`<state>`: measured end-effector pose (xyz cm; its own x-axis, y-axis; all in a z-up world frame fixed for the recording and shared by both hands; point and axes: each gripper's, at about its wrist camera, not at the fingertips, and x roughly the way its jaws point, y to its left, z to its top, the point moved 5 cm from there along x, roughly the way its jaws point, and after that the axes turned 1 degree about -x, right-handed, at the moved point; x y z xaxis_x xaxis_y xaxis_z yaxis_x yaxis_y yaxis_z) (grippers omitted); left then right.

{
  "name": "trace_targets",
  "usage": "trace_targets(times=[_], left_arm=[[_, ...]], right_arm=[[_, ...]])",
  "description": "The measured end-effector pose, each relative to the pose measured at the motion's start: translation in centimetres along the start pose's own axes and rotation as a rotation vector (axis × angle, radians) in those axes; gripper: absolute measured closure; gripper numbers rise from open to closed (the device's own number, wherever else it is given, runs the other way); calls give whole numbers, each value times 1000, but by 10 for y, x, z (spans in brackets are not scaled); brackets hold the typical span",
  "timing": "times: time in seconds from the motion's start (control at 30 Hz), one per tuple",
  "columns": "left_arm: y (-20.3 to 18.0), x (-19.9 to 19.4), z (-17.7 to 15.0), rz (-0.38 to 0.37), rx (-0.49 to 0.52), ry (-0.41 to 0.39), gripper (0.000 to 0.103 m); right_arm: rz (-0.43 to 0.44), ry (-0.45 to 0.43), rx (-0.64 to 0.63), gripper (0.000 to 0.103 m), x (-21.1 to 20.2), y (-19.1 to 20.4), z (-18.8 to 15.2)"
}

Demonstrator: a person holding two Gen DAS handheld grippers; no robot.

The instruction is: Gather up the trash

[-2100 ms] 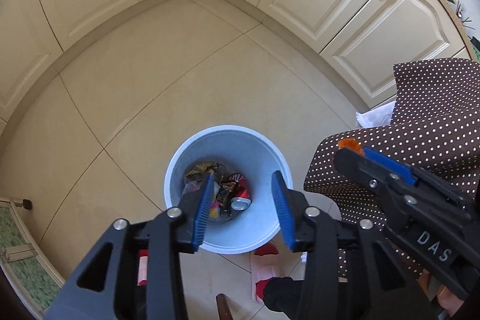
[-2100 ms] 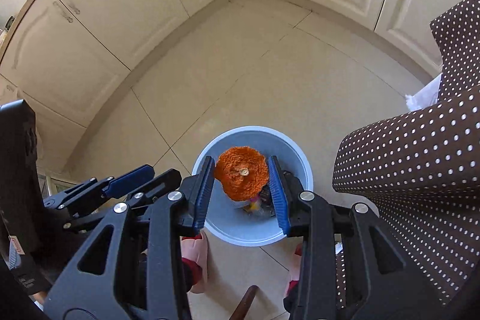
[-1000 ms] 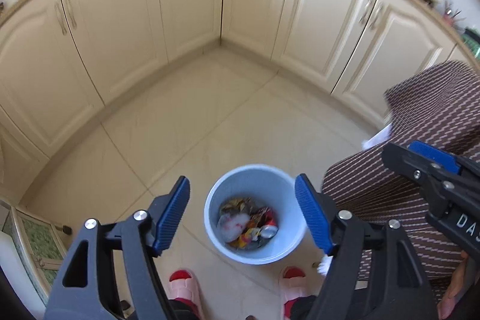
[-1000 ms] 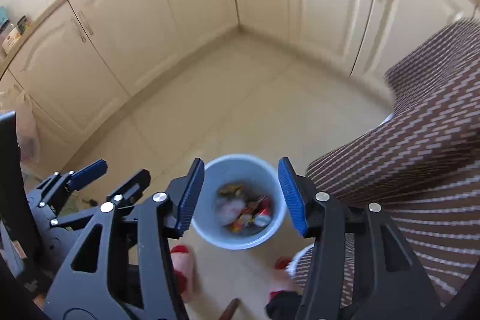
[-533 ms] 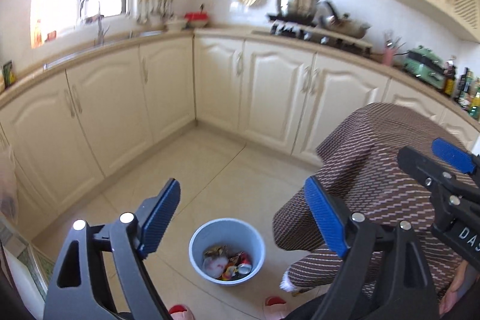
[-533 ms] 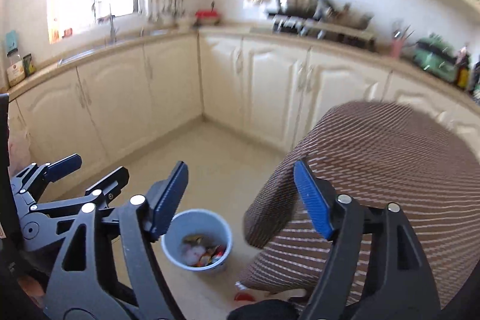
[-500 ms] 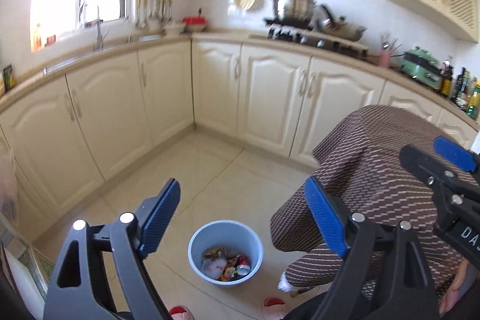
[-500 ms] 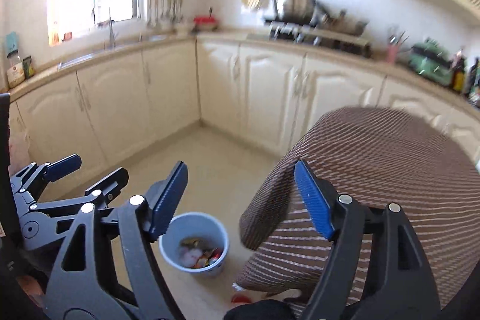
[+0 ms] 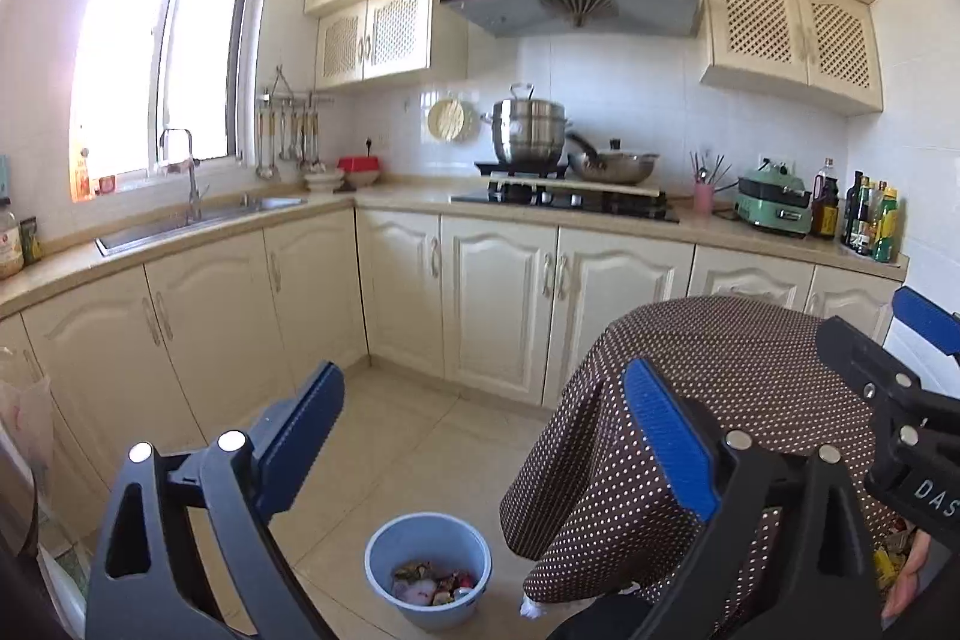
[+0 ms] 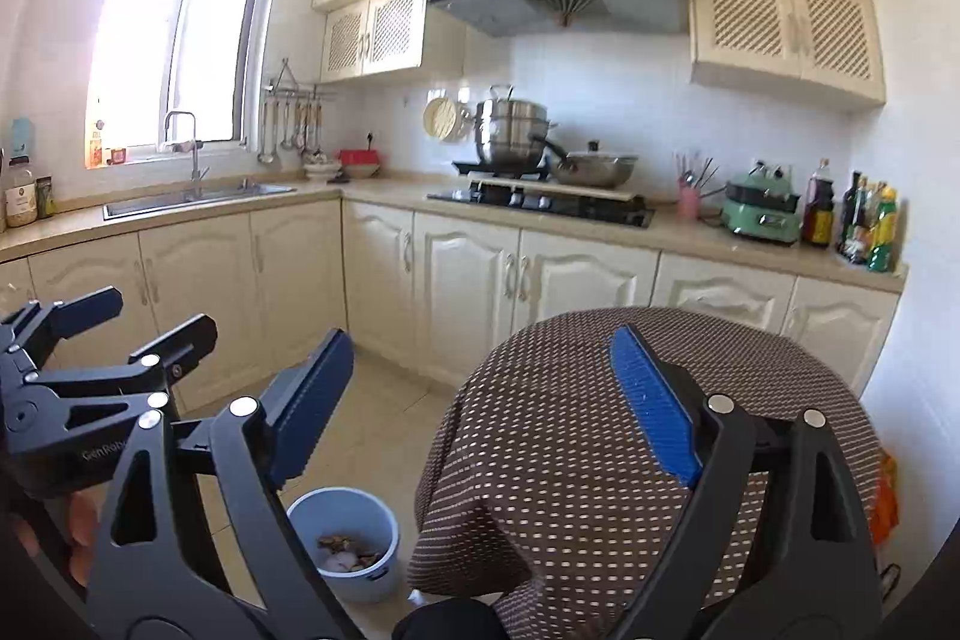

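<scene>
Now up and away from the floor, both tools empty.
Draped bench (image 10: 630,400) ahead; blue bin (image 9: 428,568) below, trash inside, orange scrap dropped in; left tool (image 9: 480,436) and right tool (image 10: 483,400) just opened wide, nothing between, ready for more.

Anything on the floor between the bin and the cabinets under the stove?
No. In the left wrist view the tiles from the bin back to the cabinets are bare; the dotted tablecloth hangs off to the right.

A round light-blue bin (image 9: 428,568) stands upright on the floor beside the dotted tablecloth (image 9: 720,400), holding mixed trash (image 9: 433,583).
</scene>
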<state>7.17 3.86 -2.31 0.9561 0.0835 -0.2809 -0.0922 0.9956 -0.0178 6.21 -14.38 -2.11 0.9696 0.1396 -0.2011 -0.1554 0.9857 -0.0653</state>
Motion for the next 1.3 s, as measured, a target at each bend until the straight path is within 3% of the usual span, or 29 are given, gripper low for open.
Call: trace_targets(times=[0.4,1.3], left_arm=[[-41,-44,14,-52,25,-85,9],[-47,-47,10,-49,27,-102,9]], right_arm=[[-47,-69,40,14,-40,-38,3],[-28,-56,54,13,-38,-40,-2]])
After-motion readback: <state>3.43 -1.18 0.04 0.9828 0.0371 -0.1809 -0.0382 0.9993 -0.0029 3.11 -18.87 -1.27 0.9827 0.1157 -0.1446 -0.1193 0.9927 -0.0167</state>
